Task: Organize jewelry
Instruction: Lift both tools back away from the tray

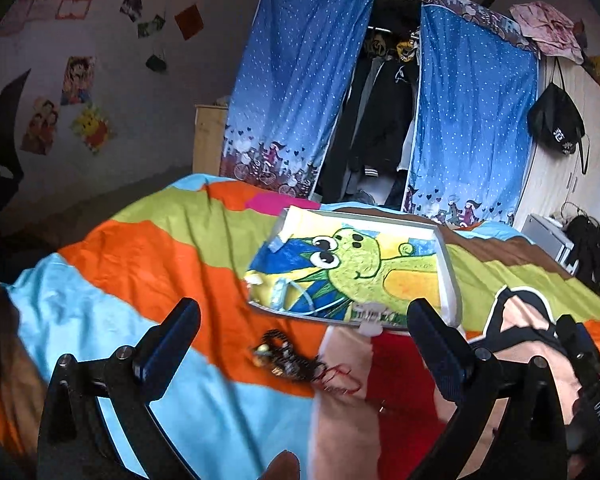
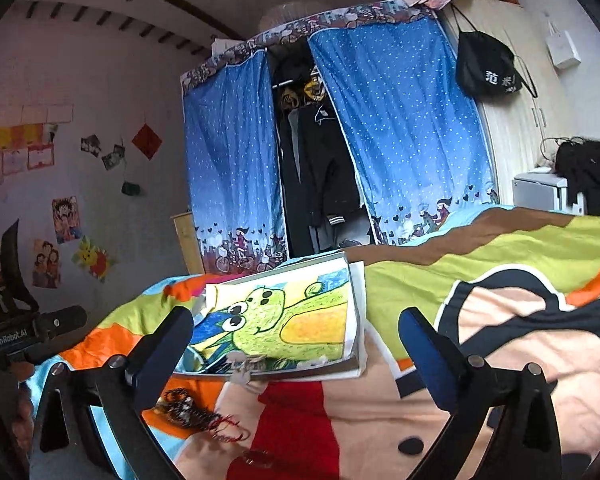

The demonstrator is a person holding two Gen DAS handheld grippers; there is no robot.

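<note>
A shallow white tray [image 1: 448, 264] lined with a green cartoon drawing lies on the bed; it also shows in the right wrist view [image 2: 356, 320]. A pale bracelet [image 1: 370, 312] lies at its near edge, and pale blue pieces [image 1: 280, 294] lie at its near left. A dark tangle of beaded jewelry with red thread [image 1: 288, 358] lies on the bedspread in front of the tray, also in the right wrist view [image 2: 188, 410]. My left gripper [image 1: 304, 320] is open and empty above the tangle. My right gripper [image 2: 296, 324] is open and empty, before the tray.
The colourful bedspread [image 1: 140, 248] covers the bed. A wardrobe with blue curtains [image 1: 300, 92] stands behind. A black bag [image 2: 484, 68] hangs on the right wall. A white unit with dark clothing [image 2: 540, 192] stands at the far right.
</note>
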